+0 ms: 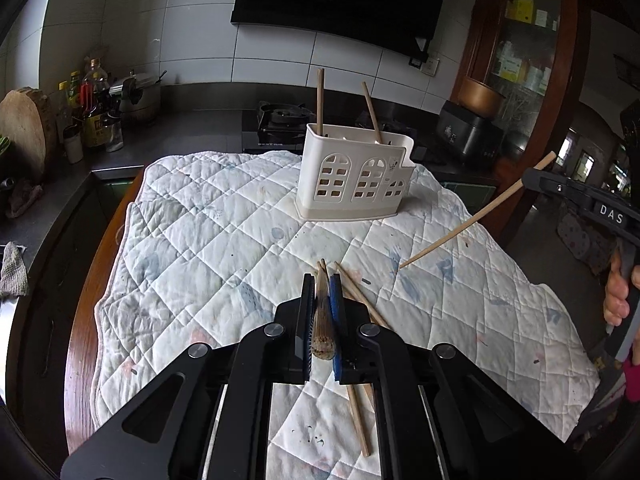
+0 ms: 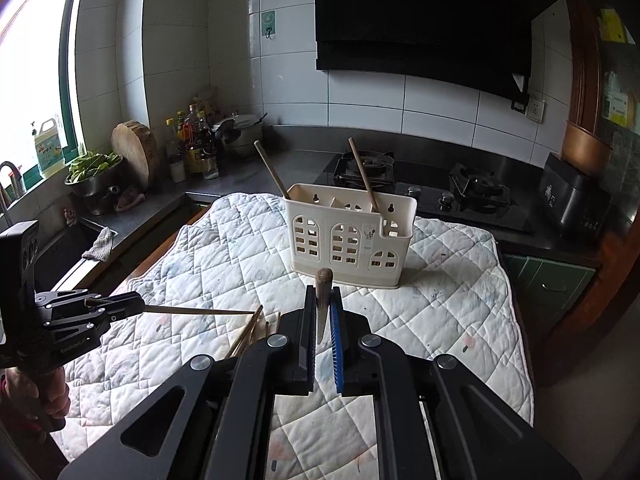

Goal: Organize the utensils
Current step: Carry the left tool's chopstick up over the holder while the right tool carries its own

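Observation:
A white plastic utensil holder stands on the quilted cloth with two chopsticks leaning inside it. My left gripper is shut on a wooden chopstick, seen end-on, lifted above the cloth in front of the holder. From the right wrist view the left gripper holds that chopstick pointing right. My right gripper is shut on another chopstick; in the left wrist view the right gripper carries that chopstick slanted down-left. Loose chopsticks lie on the cloth below.
A gas stove and dark counter run behind the holder. Bottles, a pot and a round cutting board crowd the back left, with a sink at left. A black cooker sits at right. A hand grips the right tool.

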Demonstrator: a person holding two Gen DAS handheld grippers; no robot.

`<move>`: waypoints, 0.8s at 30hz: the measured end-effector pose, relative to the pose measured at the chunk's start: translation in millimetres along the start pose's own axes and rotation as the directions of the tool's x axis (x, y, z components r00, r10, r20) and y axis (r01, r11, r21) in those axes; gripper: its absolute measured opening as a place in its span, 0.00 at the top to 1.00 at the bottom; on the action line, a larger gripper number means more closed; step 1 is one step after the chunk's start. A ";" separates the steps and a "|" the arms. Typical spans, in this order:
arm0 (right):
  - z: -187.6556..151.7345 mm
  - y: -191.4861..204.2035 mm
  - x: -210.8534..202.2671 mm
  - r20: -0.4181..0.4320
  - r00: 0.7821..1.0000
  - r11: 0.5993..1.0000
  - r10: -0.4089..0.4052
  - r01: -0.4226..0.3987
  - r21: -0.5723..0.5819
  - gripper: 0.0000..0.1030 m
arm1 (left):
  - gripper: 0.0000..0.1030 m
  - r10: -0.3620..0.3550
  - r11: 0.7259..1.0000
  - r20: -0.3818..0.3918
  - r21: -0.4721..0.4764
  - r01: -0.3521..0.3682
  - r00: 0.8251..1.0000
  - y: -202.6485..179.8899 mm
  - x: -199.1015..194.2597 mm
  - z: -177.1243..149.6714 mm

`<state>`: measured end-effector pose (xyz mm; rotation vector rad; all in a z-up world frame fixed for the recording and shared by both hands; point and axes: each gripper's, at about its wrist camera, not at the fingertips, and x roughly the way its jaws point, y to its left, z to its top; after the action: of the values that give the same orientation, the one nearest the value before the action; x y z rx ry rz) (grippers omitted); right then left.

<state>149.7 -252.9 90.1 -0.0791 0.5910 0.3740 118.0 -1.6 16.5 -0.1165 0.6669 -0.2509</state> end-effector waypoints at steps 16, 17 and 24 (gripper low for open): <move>151.6 -68.0 31.8 0.017 0.987 0.987 -0.159 0.159 0.037 0.94 | 0.94 -0.053 0.989 0.087 0.144 0.040 0.995 -31.8 -9.3 110.1; 155.0 -69.5 37.9 0.012 0.987 0.986 -0.160 0.159 0.041 0.94 | 0.94 -0.051 0.987 0.107 0.156 0.034 0.993 -36.5 -12.1 118.6; 155.4 -76.5 94.2 -0.080 0.982 0.985 -0.171 0.173 0.021 0.94 | 0.94 -0.053 0.985 0.246 0.170 0.011 0.968 -55.9 -17.2 185.5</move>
<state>332.1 -266.0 163.9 -0.1176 0.6613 0.1953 210.0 -45.9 182.0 0.0027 0.3915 -0.3167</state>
